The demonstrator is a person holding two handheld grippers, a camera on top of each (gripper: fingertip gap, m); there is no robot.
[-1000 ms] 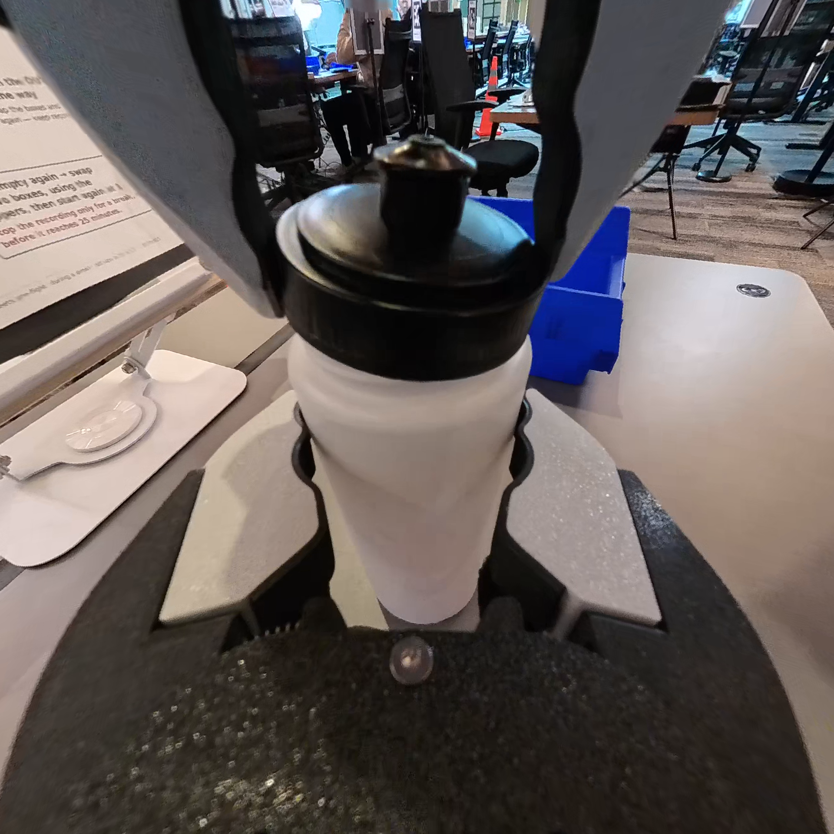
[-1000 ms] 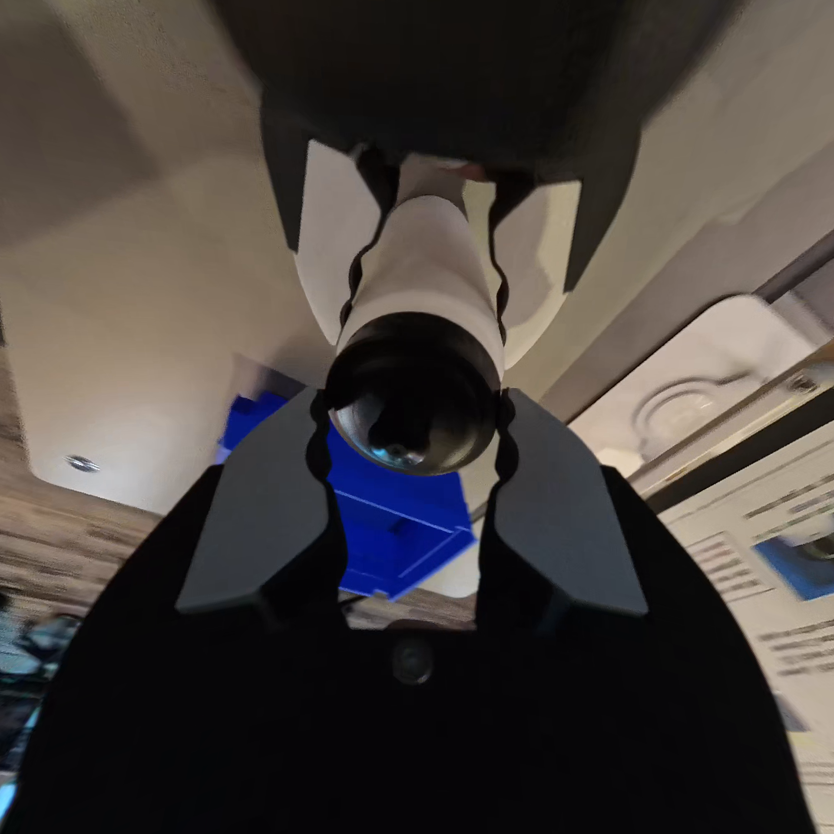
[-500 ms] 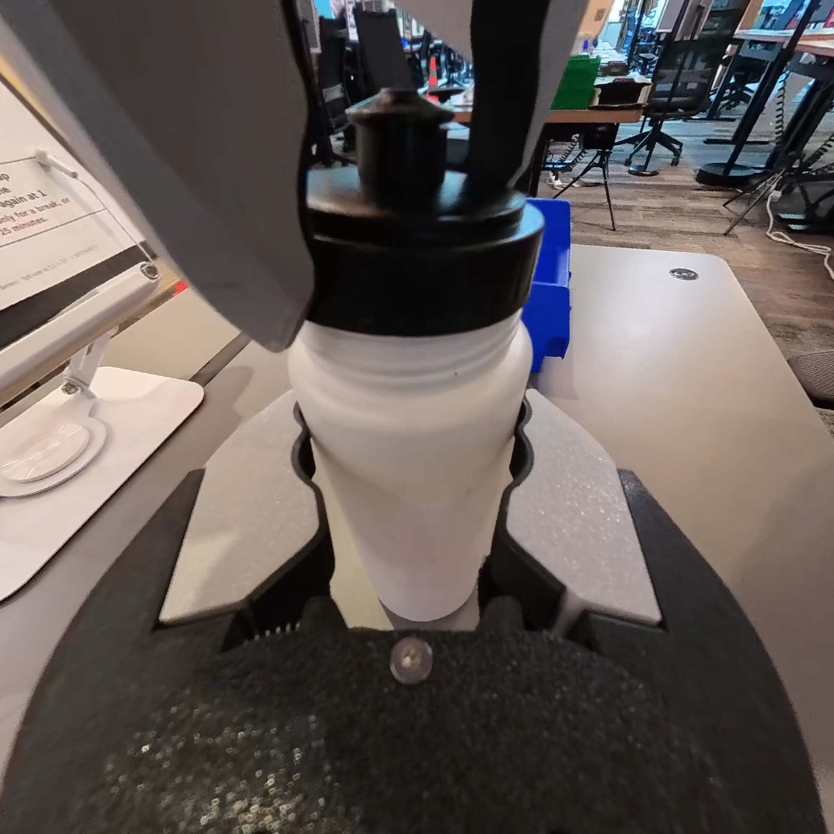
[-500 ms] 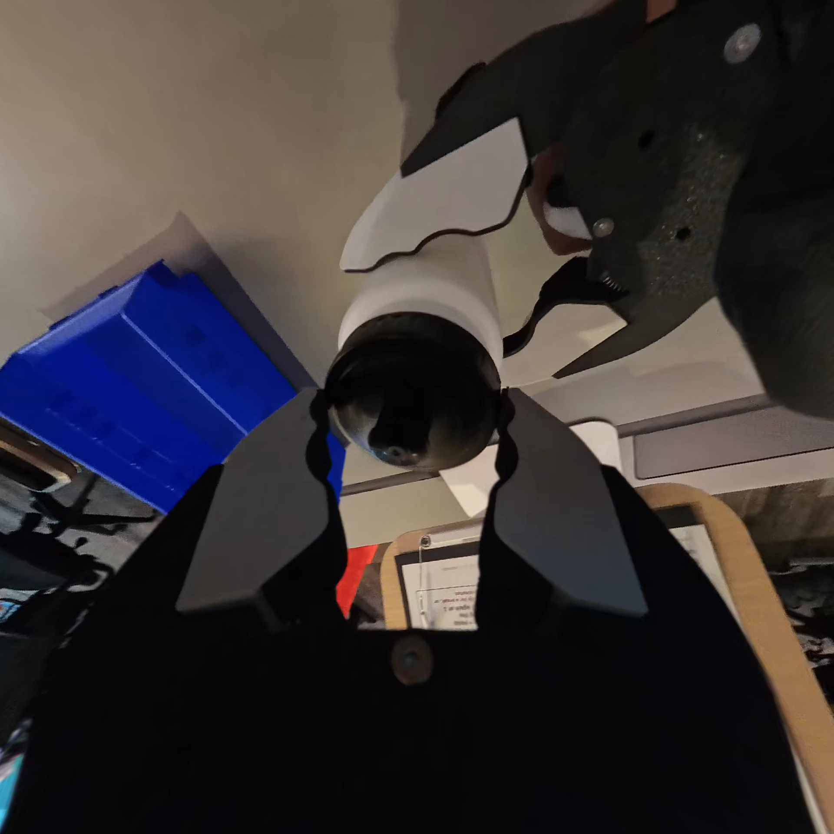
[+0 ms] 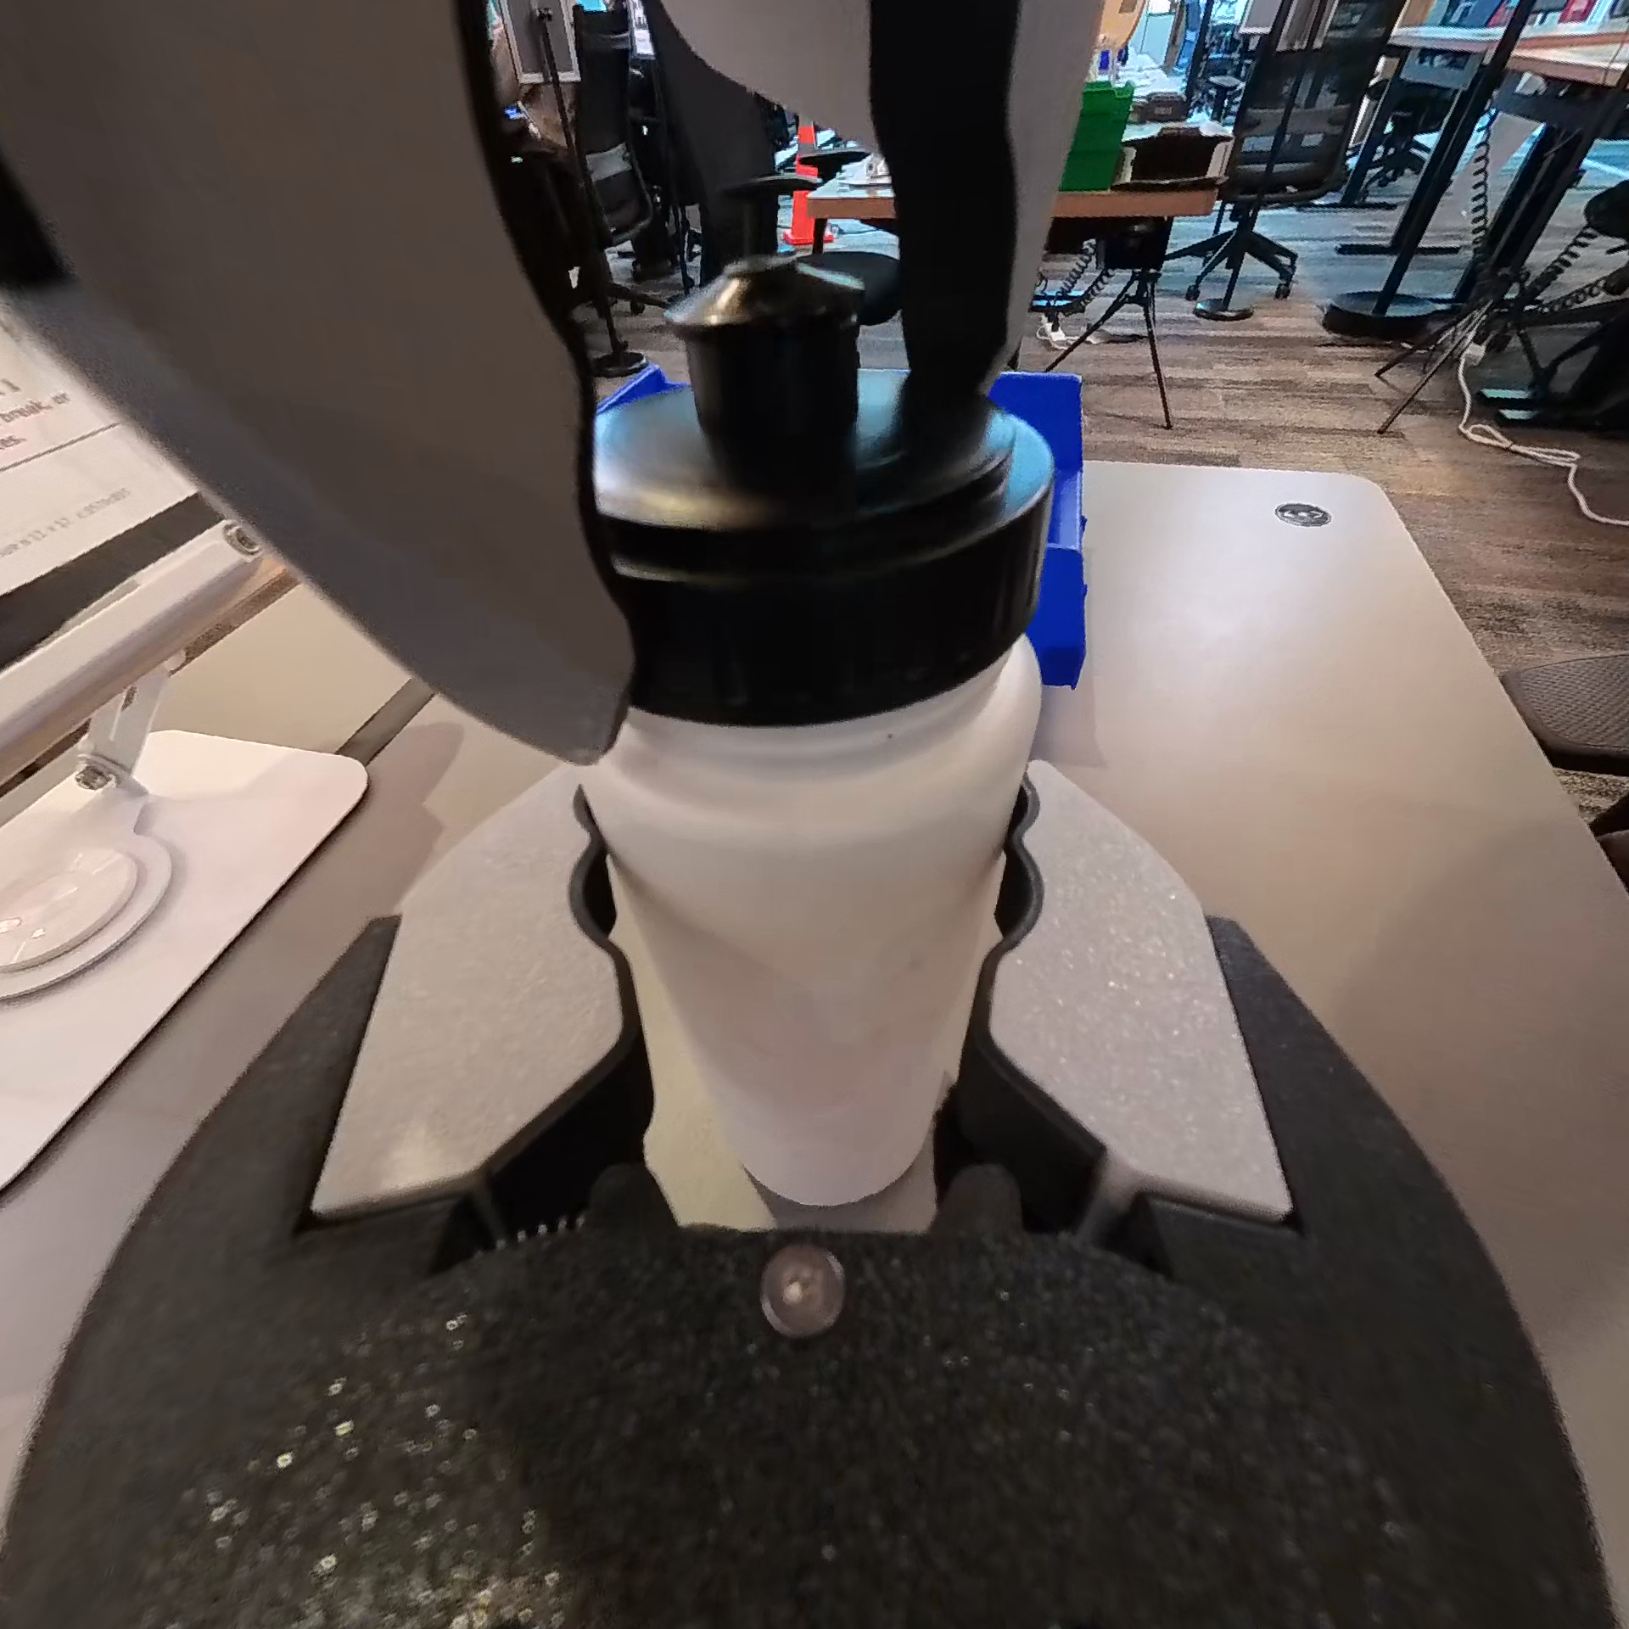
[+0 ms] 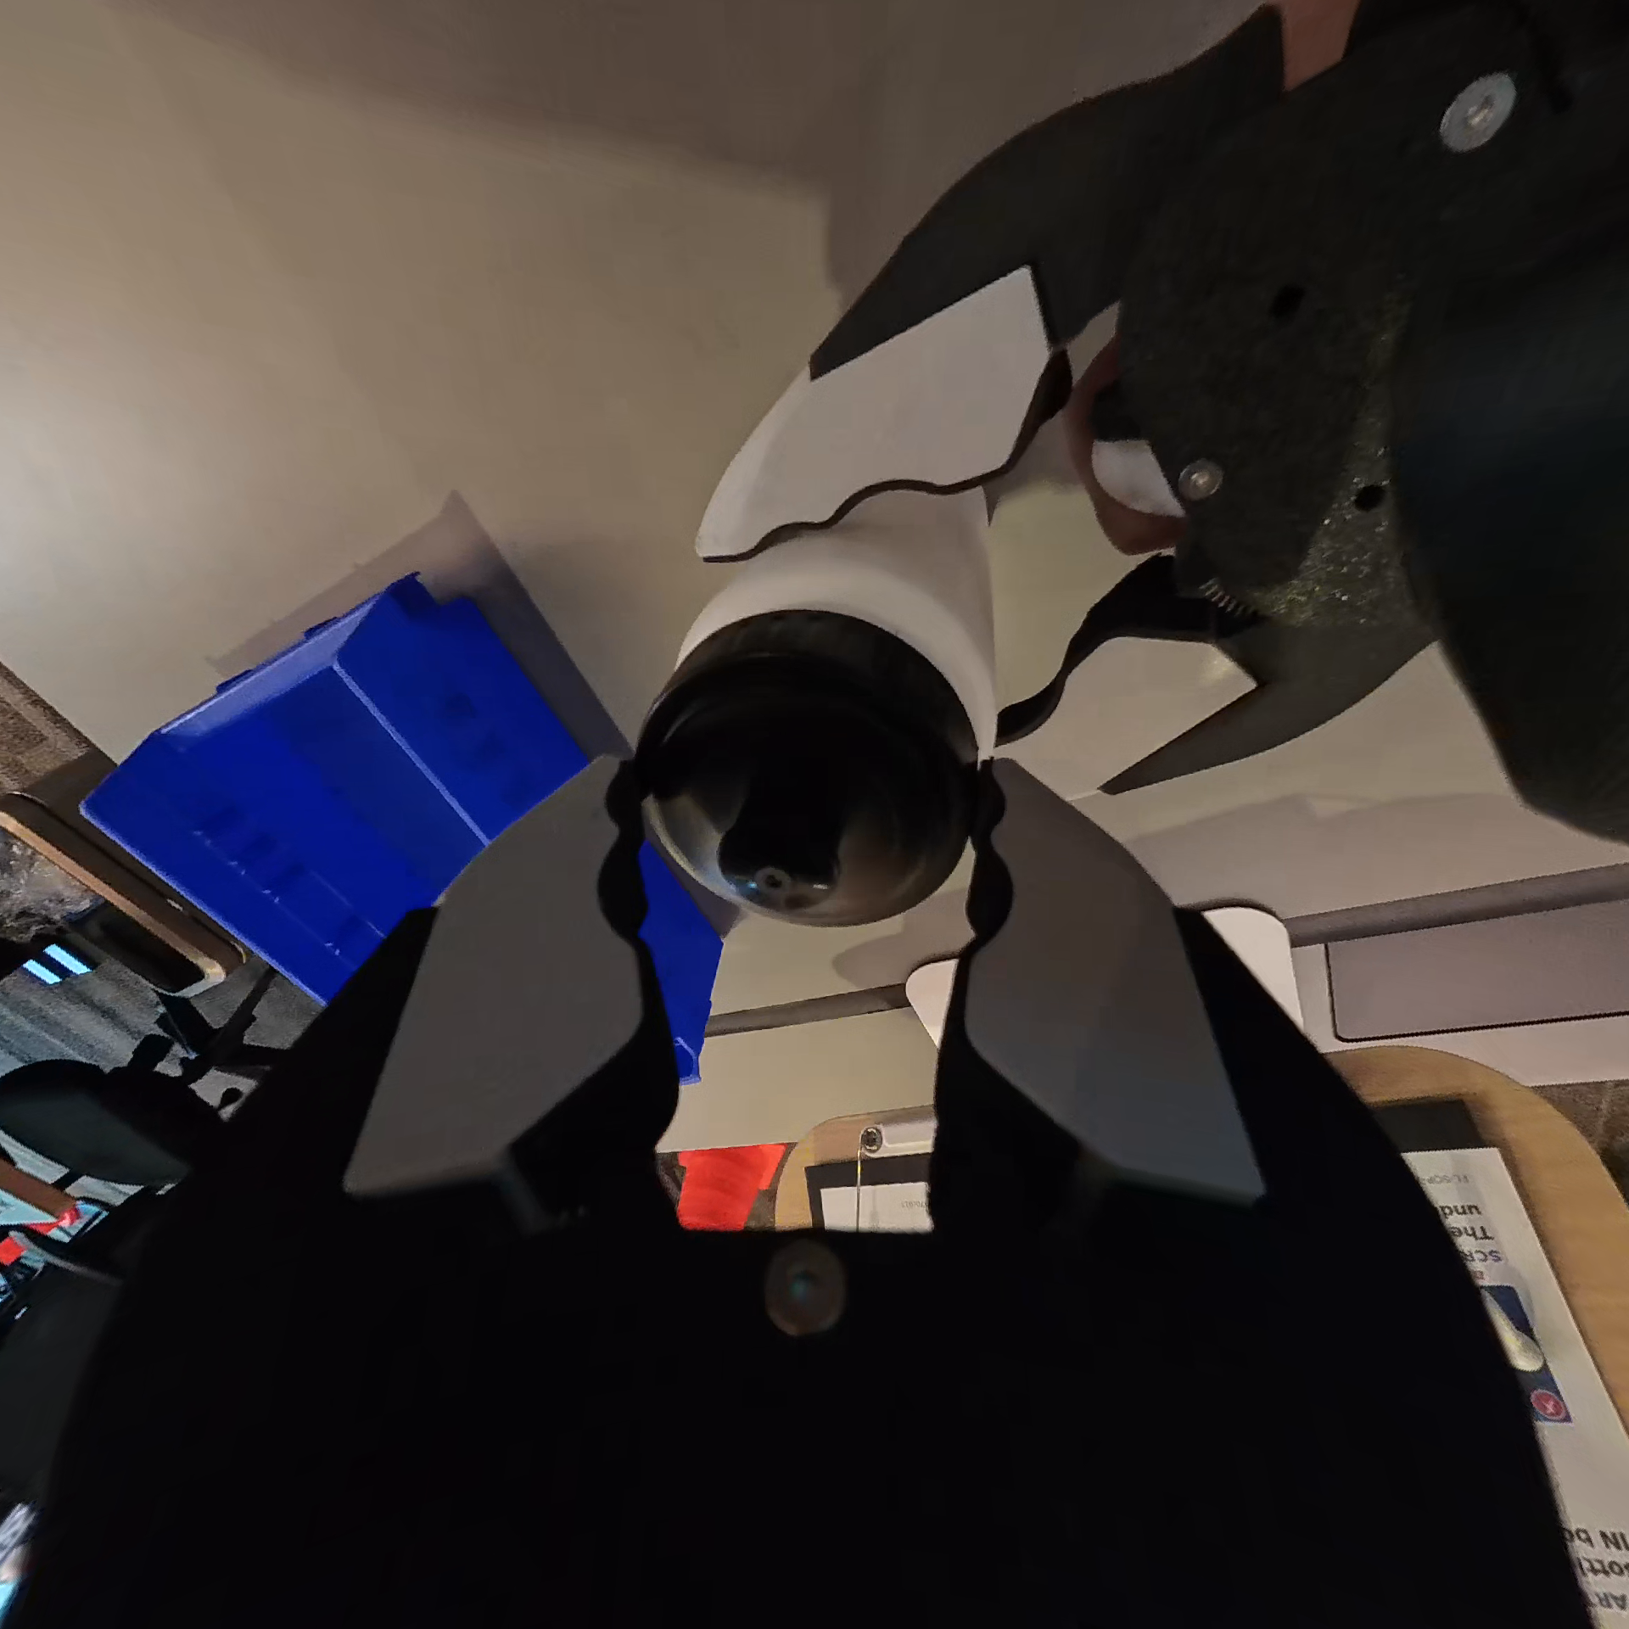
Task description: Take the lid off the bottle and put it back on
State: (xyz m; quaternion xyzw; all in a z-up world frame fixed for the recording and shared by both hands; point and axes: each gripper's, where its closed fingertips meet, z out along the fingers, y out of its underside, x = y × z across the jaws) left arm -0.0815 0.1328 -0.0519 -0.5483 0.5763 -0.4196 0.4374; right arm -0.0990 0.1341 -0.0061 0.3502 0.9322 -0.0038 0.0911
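1. Office floor with chairs and desks behind; pale worktop [image 5: 1234, 705] below, carrying everything.
2. Left tool [image 5: 807, 881] clamped round the waist of the white bottle [image 5: 811, 881], pads pressing both flanks, bottle upright above the worktop.
3. Right tool [image 6: 802, 793] reaching down from above, closed on the black lid [image 6: 798, 776], a finger on either side of its ribbed rim.
4. Lid still seated on the neck; unscrewing likely the step in hand.
5. Bottle probably light, smooth, slightly squeezable; best held at the narrow waist.
6. Lid stiff; ribbed rim the surest hold, spout too slim.
7. Blue bin [image 5: 1058, 546] just behind.
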